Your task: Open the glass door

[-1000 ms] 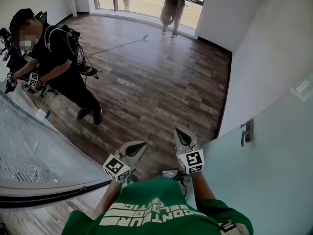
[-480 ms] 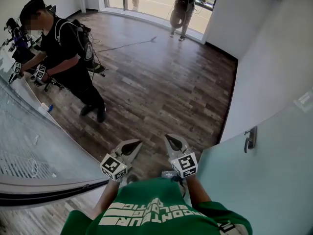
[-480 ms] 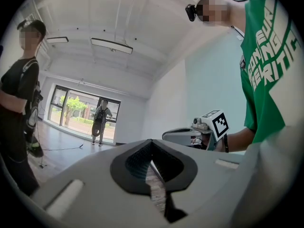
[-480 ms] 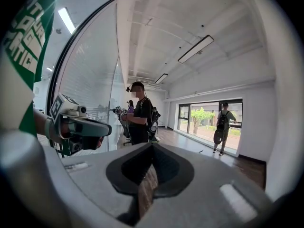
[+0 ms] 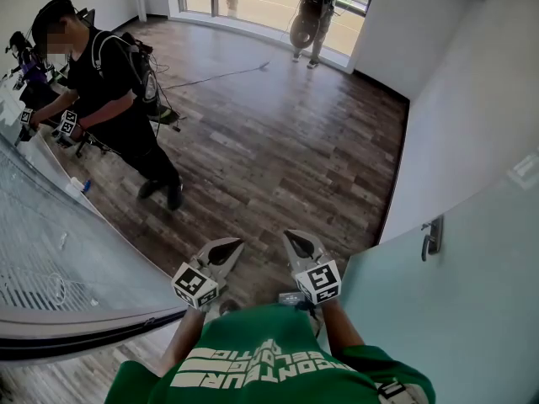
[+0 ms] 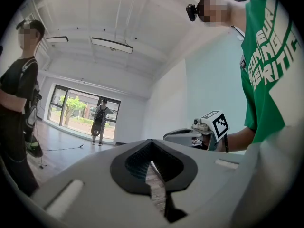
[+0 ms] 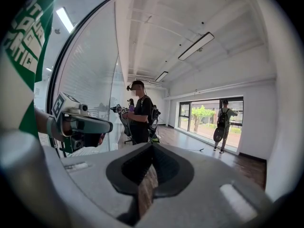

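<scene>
The glass door (image 5: 459, 318) is a pale frosted pane at the right of the head view, with a metal handle (image 5: 432, 237) near its left edge. My right gripper (image 5: 296, 241) hovers over the wood floor left of the door, well apart from the handle, jaws shut on nothing. Beside it, my left gripper (image 5: 226, 247) is also shut and empty. In the left gripper view the left gripper (image 6: 152, 167) shows its jaws meeting at a thin seam, with the right gripper (image 6: 189, 137) alongside. The right gripper view shows the right gripper (image 7: 147, 175) shut and the left gripper (image 7: 90, 125) beside it.
A curved glass panel (image 5: 50, 268) with a dark rail fills the lower left. A person in black (image 5: 109, 91) with grippers works beside it. Another person with a backpack (image 5: 316, 7) stands at the far window. A cable (image 5: 215, 76) lies on the floor. A white wall (image 5: 455, 116) rises above the door.
Both grippers have shifted a little to the left in the head view, the right one away from the door edge, then held still. Their jaws stay shut.
</scene>
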`<state>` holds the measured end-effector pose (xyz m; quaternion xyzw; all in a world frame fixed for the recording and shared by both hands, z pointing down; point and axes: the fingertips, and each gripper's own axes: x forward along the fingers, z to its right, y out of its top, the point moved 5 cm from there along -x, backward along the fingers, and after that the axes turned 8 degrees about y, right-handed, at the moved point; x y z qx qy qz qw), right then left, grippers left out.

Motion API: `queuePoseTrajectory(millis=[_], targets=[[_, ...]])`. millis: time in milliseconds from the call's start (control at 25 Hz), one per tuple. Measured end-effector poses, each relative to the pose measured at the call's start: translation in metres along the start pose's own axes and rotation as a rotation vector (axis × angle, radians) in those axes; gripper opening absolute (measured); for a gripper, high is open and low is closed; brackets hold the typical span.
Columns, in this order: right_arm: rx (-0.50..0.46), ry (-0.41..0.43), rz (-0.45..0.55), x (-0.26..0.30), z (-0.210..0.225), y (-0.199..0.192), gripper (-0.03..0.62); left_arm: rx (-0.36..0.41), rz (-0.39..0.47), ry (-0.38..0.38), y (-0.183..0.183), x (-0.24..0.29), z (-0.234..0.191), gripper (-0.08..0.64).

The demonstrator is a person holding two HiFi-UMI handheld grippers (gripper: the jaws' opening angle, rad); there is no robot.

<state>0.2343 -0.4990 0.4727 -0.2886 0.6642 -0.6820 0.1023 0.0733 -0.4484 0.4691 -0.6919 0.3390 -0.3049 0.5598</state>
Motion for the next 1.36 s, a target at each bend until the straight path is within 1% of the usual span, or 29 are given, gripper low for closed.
queuePoseTrajectory(millis=[240,440,680,1000,1080,1200,1360], targets=[[0.002,0.006,-0.015,-0.001,-0.004,-0.004,-0.008,-0.001,0.003,-0.013,0.000,0.002,0.002,0.014],[0.018,0.007,-0.015,-0.010,0.018,-0.015,-0.009,0.000,-0.008,-0.008,-0.005,0.023,0.011,0.014],[0.013,-0.003,-0.022,-0.006,0.000,-0.006,-0.009,0.001,0.000,-0.021,0.001,0.006,0.007,0.014],[0.012,-0.002,-0.025,-0.014,0.010,-0.016,-0.008,0.012,-0.013,-0.040,-0.005,0.019,0.021,0.014],[0.012,-0.003,-0.027,-0.015,0.006,-0.017,-0.008,0.015,-0.013,-0.042,-0.006,0.016,0.022,0.014],[0.010,-0.005,-0.030,-0.013,-0.003,-0.013,-0.008,0.014,-0.011,-0.046,-0.003,0.008,0.020,0.014],[0.008,-0.002,-0.030,-0.012,0.000,-0.006,-0.008,0.015,-0.010,-0.047,0.005,0.011,0.019,0.014]])
